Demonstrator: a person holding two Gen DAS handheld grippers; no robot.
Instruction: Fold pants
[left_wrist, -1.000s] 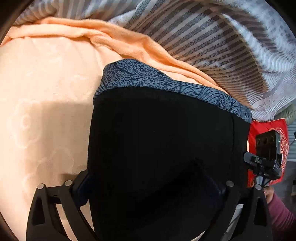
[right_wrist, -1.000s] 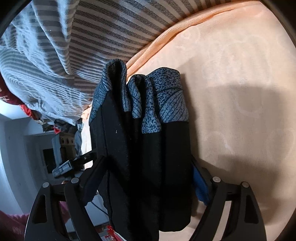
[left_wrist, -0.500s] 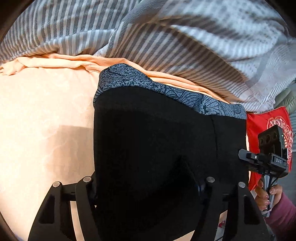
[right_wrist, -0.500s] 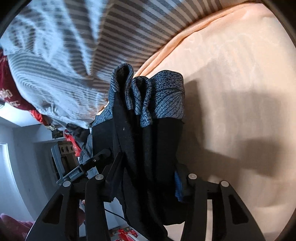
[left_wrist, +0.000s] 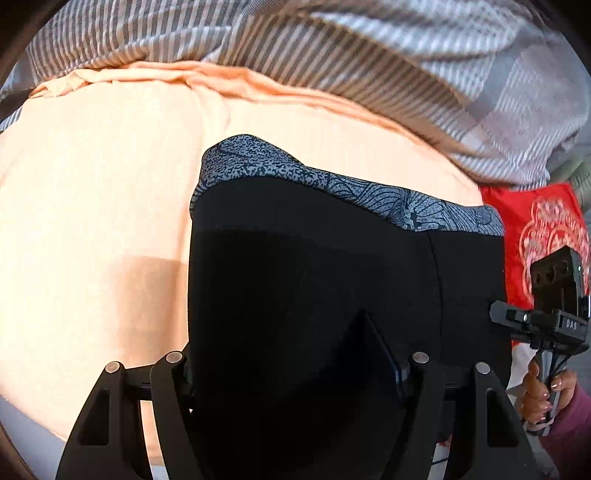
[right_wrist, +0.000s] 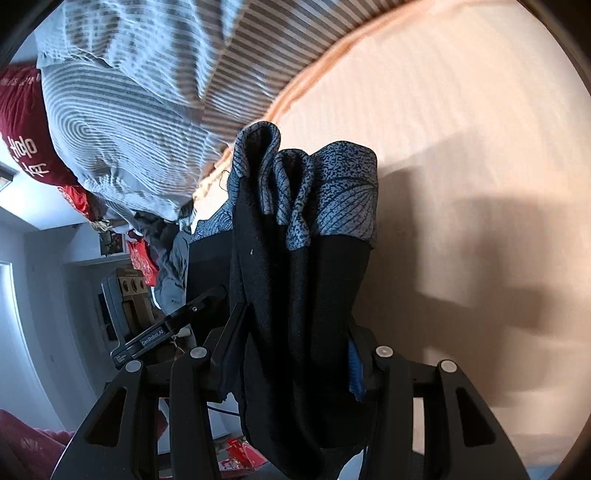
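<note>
so both grippers are clamped on the pants (left_wrist: 314, 280), which hang in the air betw them, above the peach bed sheet (left_wrist: 92, 206). left wrist view: left gripper (left_wrist: 295, 373) sits bottom center, black fabric draped over and betw its fingers, hiding most of the jaws; pants fill the center of the frame as a wide flat black panel w/ the gray-blue patterned waistband (left_wrist: 332, 184) running along the top edge, sloping down toward the right. right edge of that frame shows the right gripper (left_wrist: 546, 321) gripping the far end of the fabric, w/ the person's hand (left_wrist: 543, 395) on its handle lower right. right wrist view: right gripper (right_wrist: 291, 354) at bottom center, pinching the pants (right_wrist: 295, 295) bunched into vertical folds, waistband (right_wrist: 332, 192) crumpled on top at center frame; blue pad of one finger (right_wrist: 355, 365) peeks out beside the cloth. peach sheet (right_wrist: 461, 147) takes the right half, w/ shadows on it. striped gray-white duvet (left_wrist: 369, 55) runs across the top of the left view and sits upper left in the right view (right_wrist: 129, 110). red cloth w/ pale print (left_wrist: 535, 229) at mid right of the left view, just past the waistband end.
</note>
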